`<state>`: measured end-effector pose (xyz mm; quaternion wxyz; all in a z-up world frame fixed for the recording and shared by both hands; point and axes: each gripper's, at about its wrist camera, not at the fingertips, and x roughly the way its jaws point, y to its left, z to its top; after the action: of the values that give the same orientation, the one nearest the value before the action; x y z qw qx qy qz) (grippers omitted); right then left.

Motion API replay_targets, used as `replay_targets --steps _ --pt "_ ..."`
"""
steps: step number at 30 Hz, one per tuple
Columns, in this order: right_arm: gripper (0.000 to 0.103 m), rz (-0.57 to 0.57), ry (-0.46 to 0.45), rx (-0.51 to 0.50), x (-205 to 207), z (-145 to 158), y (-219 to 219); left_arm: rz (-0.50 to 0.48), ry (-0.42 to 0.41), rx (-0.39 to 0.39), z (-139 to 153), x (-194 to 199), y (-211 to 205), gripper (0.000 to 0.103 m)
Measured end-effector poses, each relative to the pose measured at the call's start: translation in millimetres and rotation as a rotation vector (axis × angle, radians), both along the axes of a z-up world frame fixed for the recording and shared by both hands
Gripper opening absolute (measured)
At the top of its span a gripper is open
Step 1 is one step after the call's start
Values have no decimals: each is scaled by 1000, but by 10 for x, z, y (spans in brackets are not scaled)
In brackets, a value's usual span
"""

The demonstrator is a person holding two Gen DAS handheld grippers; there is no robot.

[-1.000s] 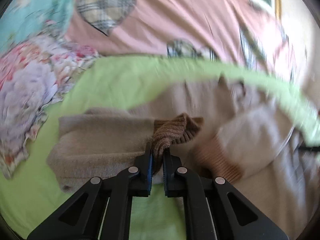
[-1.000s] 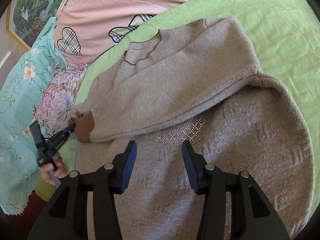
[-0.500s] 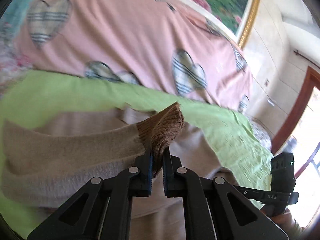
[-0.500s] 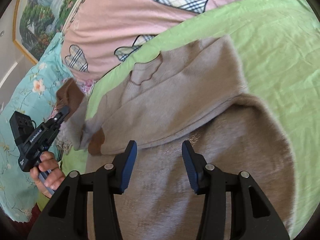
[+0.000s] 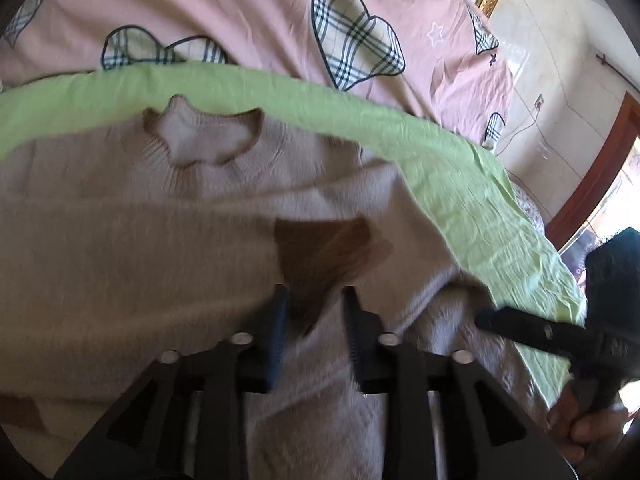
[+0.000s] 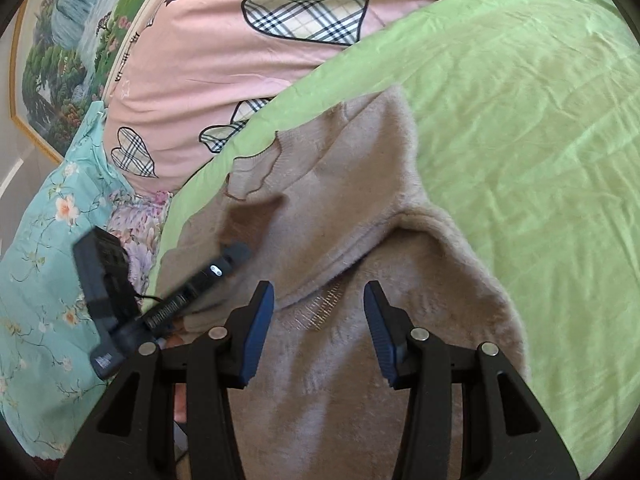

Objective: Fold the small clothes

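Note:
A small beige knit sweater (image 5: 168, 240) lies on a green sheet (image 5: 460, 168), neckline (image 5: 200, 136) toward the pillows. Its sleeve is folded across the chest, and the brown cuff (image 5: 324, 248) lies just beyond my left gripper (image 5: 314, 312), whose jaws stand apart around the cuff's near tip. In the right wrist view the sweater (image 6: 360, 240) fills the middle, both sleeves folded over the body. My right gripper (image 6: 318, 320) is open and empty above the sweater's lower body. The left gripper (image 6: 236, 256) shows there over the chest.
A pink duvet with plaid hearts (image 6: 240, 52) lies behind the green sheet (image 6: 520, 120). A turquoise floral cloth (image 6: 48, 240) and a flowered cloth (image 6: 132, 220) lie at the left. A framed picture (image 6: 60, 60) hangs behind. The right gripper's body (image 5: 580, 332) shows at the right.
My left gripper has carried the brown cuff across over the sweater's chest and opened its jaws. The sleeve now lies folded across the body. The right gripper stayed open over the lower body.

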<state>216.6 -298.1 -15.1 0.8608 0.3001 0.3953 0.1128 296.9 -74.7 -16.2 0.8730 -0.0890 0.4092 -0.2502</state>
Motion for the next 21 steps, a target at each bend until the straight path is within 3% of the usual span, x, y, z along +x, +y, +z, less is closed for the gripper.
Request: replay_targets --steps 4,7,10,13,17,18,19,20,21 --pt "48 34 -6 -1 176 24 152 48 -15 -13 94 -397 370 54" --pt "50 54 -4 -7 357 14 247 178 -41 47 146 -693 819 54" --pt "58 56 10 -25 551 -39 322 376 -49 125 154 -906 1404 54" --pt "61 53 63 -68 775 -160 412 551 6 165 50 -938 1970 54" --pt "61 99 118 -89 982 -355 614 615 116 114 -174 -723 2407 52" --pt "54 115 112 -104 1007 -369 682 612 118 99 -191 -676 2435 52" --pt "26 131 104 -114 1024 -368 740 606 111 95 -189 -630 2430 52" --pt "11 158 100 -106 1049 -354 793 592 101 97 -177 -563 2400 52" --pt "7 176 83 -90 1063 -303 821 583 96 100 -168 -525 2382 52"
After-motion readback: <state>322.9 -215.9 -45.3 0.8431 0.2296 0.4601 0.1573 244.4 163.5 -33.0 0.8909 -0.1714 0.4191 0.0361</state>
